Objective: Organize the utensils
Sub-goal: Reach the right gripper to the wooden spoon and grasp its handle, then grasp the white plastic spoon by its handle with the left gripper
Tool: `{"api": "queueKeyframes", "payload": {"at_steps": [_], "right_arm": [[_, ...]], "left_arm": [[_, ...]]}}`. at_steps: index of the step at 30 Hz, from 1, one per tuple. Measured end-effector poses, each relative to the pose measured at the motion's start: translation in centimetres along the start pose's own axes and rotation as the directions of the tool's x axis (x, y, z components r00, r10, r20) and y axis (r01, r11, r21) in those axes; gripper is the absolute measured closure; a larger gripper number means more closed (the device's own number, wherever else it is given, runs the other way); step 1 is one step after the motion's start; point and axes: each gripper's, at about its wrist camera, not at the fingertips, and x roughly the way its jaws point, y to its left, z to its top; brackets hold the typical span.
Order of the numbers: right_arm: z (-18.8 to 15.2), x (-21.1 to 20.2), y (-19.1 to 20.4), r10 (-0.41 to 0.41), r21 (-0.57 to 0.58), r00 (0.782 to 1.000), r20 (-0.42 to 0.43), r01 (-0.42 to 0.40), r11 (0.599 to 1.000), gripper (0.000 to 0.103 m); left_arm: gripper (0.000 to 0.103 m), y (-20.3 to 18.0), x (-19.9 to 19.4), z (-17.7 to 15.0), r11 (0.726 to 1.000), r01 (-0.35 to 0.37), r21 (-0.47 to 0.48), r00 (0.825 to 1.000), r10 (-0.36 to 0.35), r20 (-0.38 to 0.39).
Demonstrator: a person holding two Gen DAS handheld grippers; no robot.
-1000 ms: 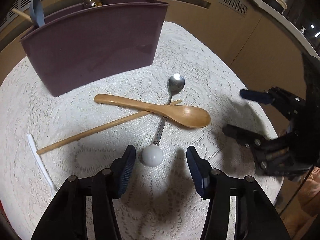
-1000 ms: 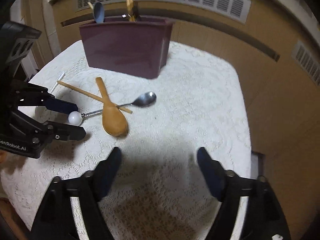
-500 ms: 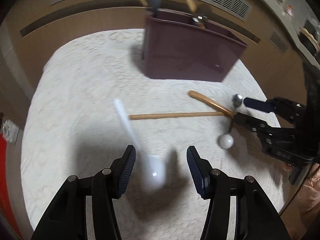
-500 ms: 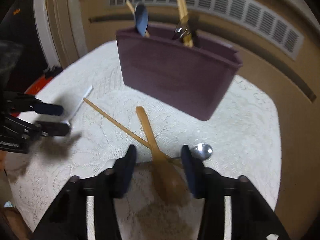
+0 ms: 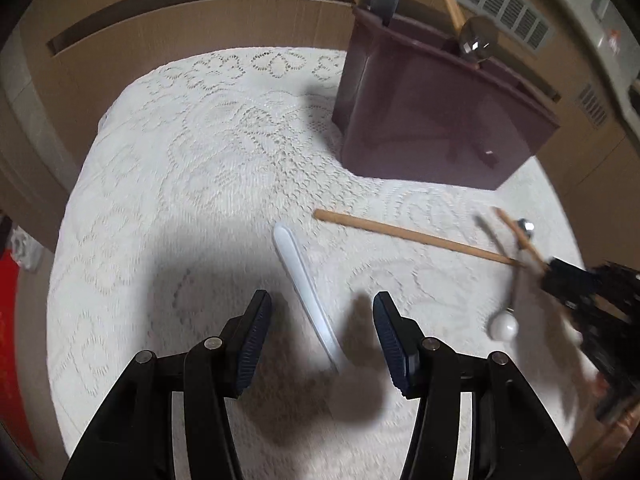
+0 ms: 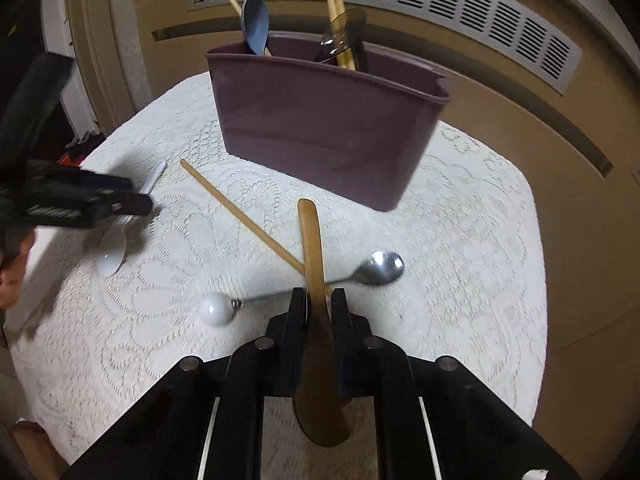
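**Right gripper pinches the wooden spoon; left gripper sits spread over the white spoon**

The right gripper (image 6: 318, 300) has its jaws pressed against the neck of the wooden spoon (image 6: 314, 248), pinching it just above the bowl. The spoon's handle points away toward the purple bin (image 6: 320, 124), and its bowl hangs below and behind the fingers, near the camera. The handle lies across a single chopstick (image 6: 240, 212) and across the metal spoon (image 6: 378, 268), whose thin shaft ends in a white ball (image 6: 216, 309).

The left gripper (image 5: 320, 332) has its jaws spread wide, with nothing between the pads. It hangs over the white plastic spoon (image 5: 304, 288), whose handle runs up between the two fingers toward the bin. In the right wrist view the bowl of this white spoon lies on the cloth just under the left gripper's fingers; whether they touch it cannot be told because of blur.

All the loose pieces lie on a white lace tablecloth (image 5: 200, 160). The purple bin stands at the far side of it and holds a blue spoon (image 6: 255, 24), a pair of chopsticks (image 6: 340, 20) and a dark ladle (image 6: 344, 36). Behind the table runs a tan wall with a slatted vent (image 6: 440, 12).
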Motion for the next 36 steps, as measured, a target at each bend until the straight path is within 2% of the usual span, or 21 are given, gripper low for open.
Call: {"api": "queueKeyframes", "payload": {"at_steps": [1, 2, 5, 7, 11, 14, 17, 20, 24, 29, 31, 33, 34, 36], "right_arm": [[-0.3, -0.6, -0.2, 0.001, 0.007, 1.0, 0.007, -0.001, 1.0, 0.092], [-0.7, -1.1, -0.2, 0.002, 0.013, 1.0, 0.012, -0.002, 1.0, 0.092], [-1.6, -1.9, -0.9, -0.004, 0.023, 1.0, 0.015, 0.004, 1.0, 0.092], [-2.1, -2.2, -1.0, -0.011, 0.024, 1.0, 0.015, 0.01, 1.0, 0.092], [-3.0, -2.5, -1.2, 0.016, 0.024, 1.0, 0.004, -0.016, 1.0, 0.092], [-3.2, -1.8, -1.1, 0.028, 0.008, 1.0, -0.014, -0.028, 1.0, 0.092], [-2.9, -0.9, -0.9, 0.063, 0.007, 0.997, -0.047, -0.063, 0.998, 0.092], [-2.3, 0.3, -0.8, 0.111, 0.024, 0.991, -0.074, -0.11, 0.994, 0.091], [-1.5, 1.4, -0.6, 0.117, 0.024, 0.989, -0.086, -0.115, 0.993, 0.088], [0.2, 2.6, 0.1, 0.119, -0.002, 0.989, -0.092, -0.119, 0.993, 0.075], [1.0, 3.2, 0.5, 0.102, -0.013, 0.991, -0.087, -0.103, 0.995, 0.075], [1.3, 3.5, 0.9, 0.087, -0.024, 0.992, -0.087, -0.089, 0.996, 0.083], [1.4, 3.5, 1.2, 0.08, -0.03, 0.993, -0.087, -0.083, 0.996, 0.092], [1.3, 3.3, 1.5, 0.074, -0.043, 0.994, -0.085, -0.077, 0.996, 0.092]], "left_arm": [[0.052, -0.2, 0.4, 0.4, 1.0, -0.017, 0.017, 1.0, 0.017, 0.003], [0.061, -0.4, 0.6, 0.8, 0.999, -0.024, 0.031, 1.0, 0.024, 0.006], [0.077, -1.2, 1.0, 1.3, 0.998, -0.006, 0.055, 1.0, 0.006, -0.001], [0.091, -1.8, 1.1, 1.1, 0.997, 0.017, 0.078, 1.0, -0.017, -0.001], [0.093, -3.3, 0.4, -0.5, 0.989, 0.09, 0.114, 0.996, -0.09, -0.006], [0.093, -4.7, 0.2, -1.6, 0.983, 0.062, 0.175, 0.998, -0.06, -0.018], [0.091, -5.8, 0.4, -1.3, 0.973, 0.01, 0.23, 0.999, 0.0, -0.043], [0.091, -6.4, 0.7, -0.7, 0.963, -0.013, 0.268, 0.997, 0.034, -0.074], [0.091, -6.5, 1.0, 0.1, 0.962, 0.005, 0.274, 0.993, 0.028, -0.115], [0.09, -6.0, 1.7, 1.7, 0.969, 0.045, 0.245, 0.985, -0.001, -0.175], [0.09, -5.4, 2.1, 2.1, 0.971, 0.058, 0.231, 0.981, -0.012, -0.193], [0.09, -5.6, 1.8, 1.8, 0.97, 0.056, 0.237, 0.982, -0.011, -0.188], [0.09, -5.8, 1.8, 1.8, 0.967, 0.047, 0.249, 0.985, -0.004, -0.172], [0.091, -6.2, 1.7, 1.6, 0.963, 0.028, 0.266, 0.99, 0.011, -0.142]]}}
